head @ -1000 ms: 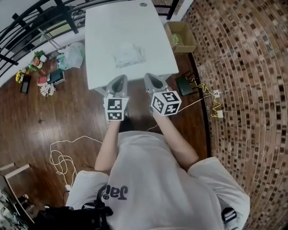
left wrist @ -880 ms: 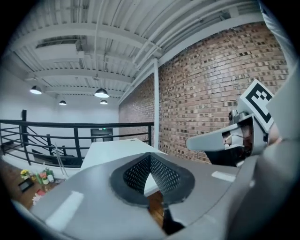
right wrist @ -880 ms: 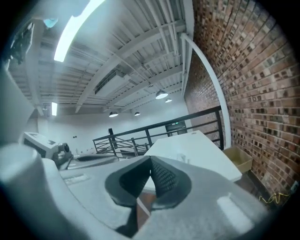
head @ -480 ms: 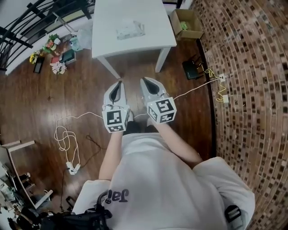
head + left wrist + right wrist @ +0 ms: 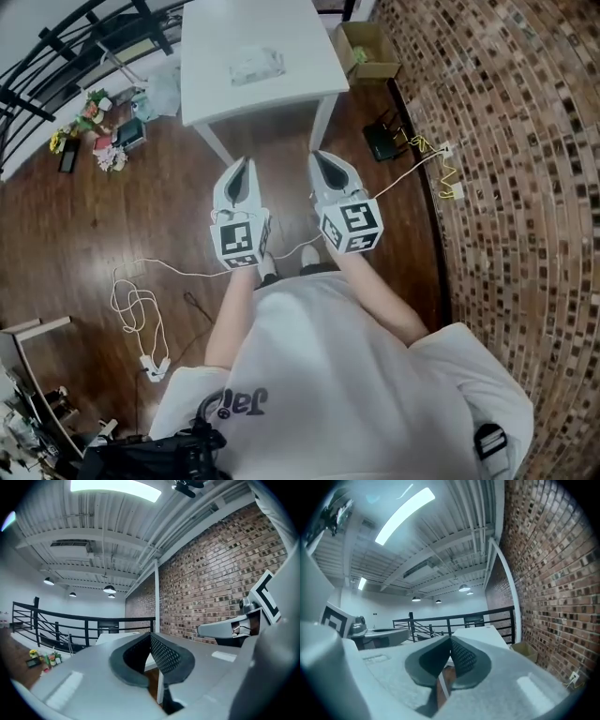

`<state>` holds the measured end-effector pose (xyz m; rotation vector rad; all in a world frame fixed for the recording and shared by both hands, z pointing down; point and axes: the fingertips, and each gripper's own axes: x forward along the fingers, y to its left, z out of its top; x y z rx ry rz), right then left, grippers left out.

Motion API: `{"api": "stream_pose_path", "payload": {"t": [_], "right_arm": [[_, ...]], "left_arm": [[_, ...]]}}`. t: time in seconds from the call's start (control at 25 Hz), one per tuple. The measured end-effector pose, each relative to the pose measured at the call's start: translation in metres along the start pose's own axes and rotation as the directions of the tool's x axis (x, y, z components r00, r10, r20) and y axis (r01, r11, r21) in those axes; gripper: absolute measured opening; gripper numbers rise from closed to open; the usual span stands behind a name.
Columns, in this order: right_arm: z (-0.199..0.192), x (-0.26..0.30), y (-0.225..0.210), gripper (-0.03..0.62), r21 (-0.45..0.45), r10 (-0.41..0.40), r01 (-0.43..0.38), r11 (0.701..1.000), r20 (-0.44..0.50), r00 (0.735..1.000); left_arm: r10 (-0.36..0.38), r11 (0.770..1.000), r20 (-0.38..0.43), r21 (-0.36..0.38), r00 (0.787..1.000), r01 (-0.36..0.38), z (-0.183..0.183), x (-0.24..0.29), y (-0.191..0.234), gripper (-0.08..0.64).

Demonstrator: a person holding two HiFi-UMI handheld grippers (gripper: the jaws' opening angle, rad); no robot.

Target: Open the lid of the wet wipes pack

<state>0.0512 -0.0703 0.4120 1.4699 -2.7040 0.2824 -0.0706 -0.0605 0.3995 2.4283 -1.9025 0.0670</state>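
Softness is what we reckon with first. The wet wipes pack looks like a limp film pouch, light for its size, damp inside and likely to slide or buckle if pushed from one end. It lies flat near the middle of the white table, at the top centre of the head view. It is too small there for us to make out its lid. We judge that one gripper should pin the pouch body down near an end, while the other catches the free edge of the stiff flap and lifts it on its hinge. A pinch on the film alone would probably just crumple it.

Our left gripper and right gripper hang side by side in the middle of the frame, over bare wooden floor below the table's near edge and well apart from the pack. Each gripper view shows its own jaws closed tip to tip with nothing between them.

A second ago the jaw tips lay right at the table's near edge and the pack sat closer to mid-frame. Now the table has slid towards the top of the frame and a stretch of floor separates it from both grippers.
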Motion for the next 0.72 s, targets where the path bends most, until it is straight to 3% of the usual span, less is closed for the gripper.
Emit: {"api": "stream_pose_path", "payload": {"t": [0.4, 0.72], "right_arm": [[0.021, 0.004, -0.001, -0.013, -0.123, -0.047, 0.054, 0.991, 0.064, 0.997], [0.019, 0.024, -0.003, -0.012, -0.128, -0.021, 0.028, 0.991, 0.052, 0.998]], "left_arm": [[0.006, 1.0, 0.034, 0.0, 0.999, -0.006, 0.01, -0.001, 0.007, 0.015], [0.023, 1.0, 0.021, 0.019, 1.0, -0.024, 0.011, 0.015, 0.015, 0.015]]}}
